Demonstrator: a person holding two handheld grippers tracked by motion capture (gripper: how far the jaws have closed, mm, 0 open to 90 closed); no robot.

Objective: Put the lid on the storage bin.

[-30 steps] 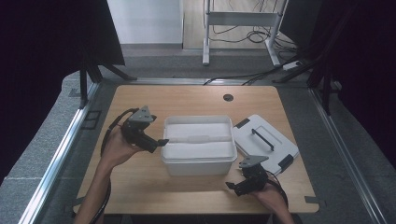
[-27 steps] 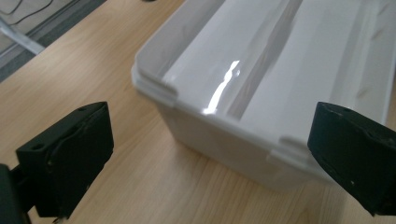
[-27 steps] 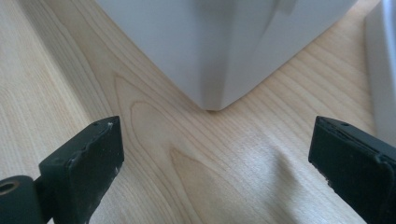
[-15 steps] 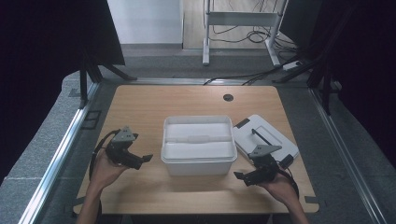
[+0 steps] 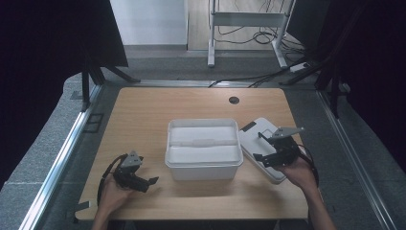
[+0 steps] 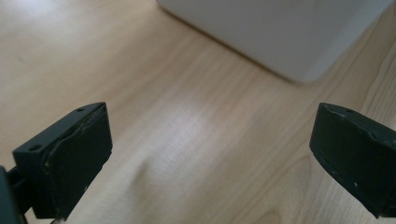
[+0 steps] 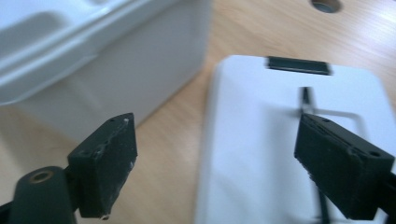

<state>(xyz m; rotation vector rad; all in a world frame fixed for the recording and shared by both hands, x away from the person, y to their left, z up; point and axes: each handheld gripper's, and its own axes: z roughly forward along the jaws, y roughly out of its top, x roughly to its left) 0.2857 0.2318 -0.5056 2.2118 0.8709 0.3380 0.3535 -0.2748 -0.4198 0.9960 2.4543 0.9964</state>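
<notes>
1. Judging by where the right hand-held gripper (image 5: 262, 146) hovers, the step in hand looks like picking up the white lid (image 5: 261, 143), which lies flat on the bench (image 5: 143, 110) just right of the white box (image 5: 203, 149).
2. The right hand-held gripper (image 7: 212, 163) is empty. Its jaws have just been closing a little but stand wide apart, with nothing between them.
3. Aim for the lid's thin dark handle (image 7: 306, 100). It is slim, so bring the jaws squarely over it before closing.
4. Lower straight down and keep clear of the box wall (image 7: 116, 70) beside the lid.
5. The left hand-held gripper (image 5: 146, 182) rests low near the front left of the bench with its jaws wide and empty. It could steady the box if the lid is to go on.
</notes>
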